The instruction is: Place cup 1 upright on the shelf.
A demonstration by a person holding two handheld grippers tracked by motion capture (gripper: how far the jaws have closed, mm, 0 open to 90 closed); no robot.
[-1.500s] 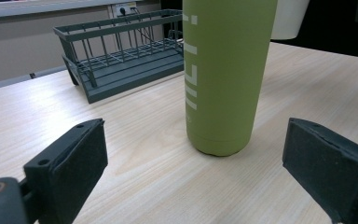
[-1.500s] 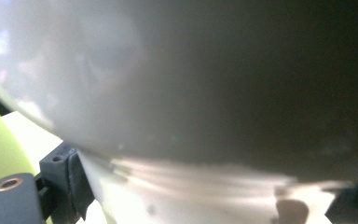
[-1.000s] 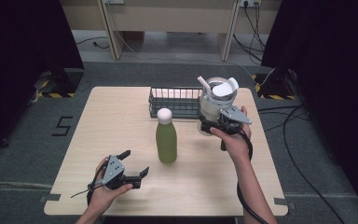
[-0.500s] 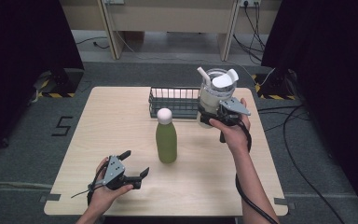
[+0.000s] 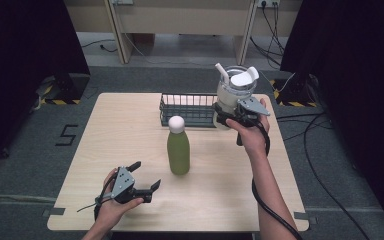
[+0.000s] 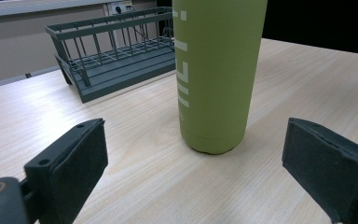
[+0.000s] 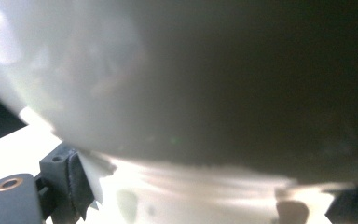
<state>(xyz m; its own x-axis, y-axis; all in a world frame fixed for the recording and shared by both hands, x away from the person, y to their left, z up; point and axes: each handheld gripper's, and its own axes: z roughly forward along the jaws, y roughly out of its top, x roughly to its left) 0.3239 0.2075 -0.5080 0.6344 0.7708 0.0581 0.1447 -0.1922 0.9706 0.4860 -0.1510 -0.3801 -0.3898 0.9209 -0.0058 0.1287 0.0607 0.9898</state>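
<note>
Right tongs [image 5: 226,114]: clamped on translucent white lidded jug [image 5: 234,92], lifted.
Left tongs [image 5: 145,176]: wide, facing green metal bottle [image 6: 216,70].
Next, likely: lower jug into dark wire basket [image 5: 187,107] beside.

Your bottle [image 5: 178,149] stands upright near the middle of the surface [image 5: 105,130]. Behind it, toward the far edge, sits the wire rack [image 5: 187,107]. Just right of the rack, your right tongs [image 5: 225,114] hold the jug [image 5: 234,92]. Your left tongs [image 5: 142,182] rest near the front edge, left of the bottle.
</note>
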